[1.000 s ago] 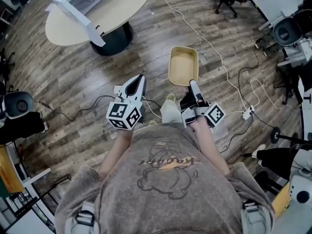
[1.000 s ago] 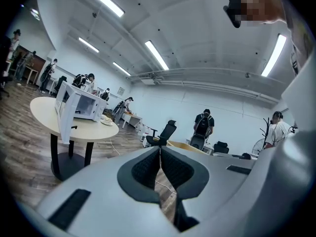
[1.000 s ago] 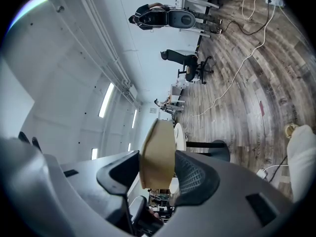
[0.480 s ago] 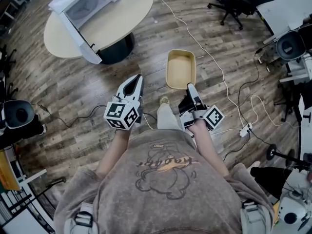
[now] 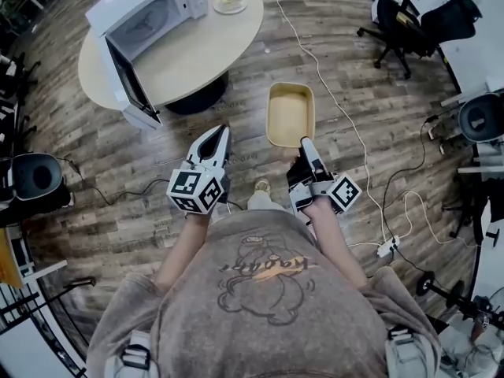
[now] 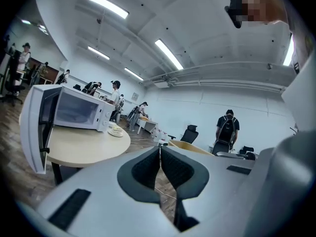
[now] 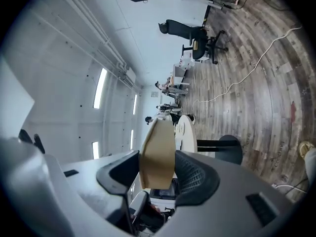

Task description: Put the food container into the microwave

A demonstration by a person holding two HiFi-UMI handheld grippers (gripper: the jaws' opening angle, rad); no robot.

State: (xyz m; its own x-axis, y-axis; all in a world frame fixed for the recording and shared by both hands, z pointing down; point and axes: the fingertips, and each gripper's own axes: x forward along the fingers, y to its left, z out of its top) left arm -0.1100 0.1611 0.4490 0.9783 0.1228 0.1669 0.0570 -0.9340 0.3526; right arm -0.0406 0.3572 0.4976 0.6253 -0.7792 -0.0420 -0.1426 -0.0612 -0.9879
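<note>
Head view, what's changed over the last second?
The person has walked toward the round table: the open microwave is now fully in frame and nearer. Nothing was grabbed or released. The right claw still grips the food container by its near rim; the left claw stays shut and empty.

The food container (image 5: 290, 115) is a shallow tan tray with rounded corners, open on top and empty. It hangs level above the wooden floor (image 5: 370, 77), its near short end clamped between the jaws of the right tool (image 5: 305, 142). Well apart from it, the white microwave (image 5: 150, 14) stands on the round beige counter (image 5: 197, 57), its door (image 5: 130, 81) swung wide open past the counter's edge.
</note>
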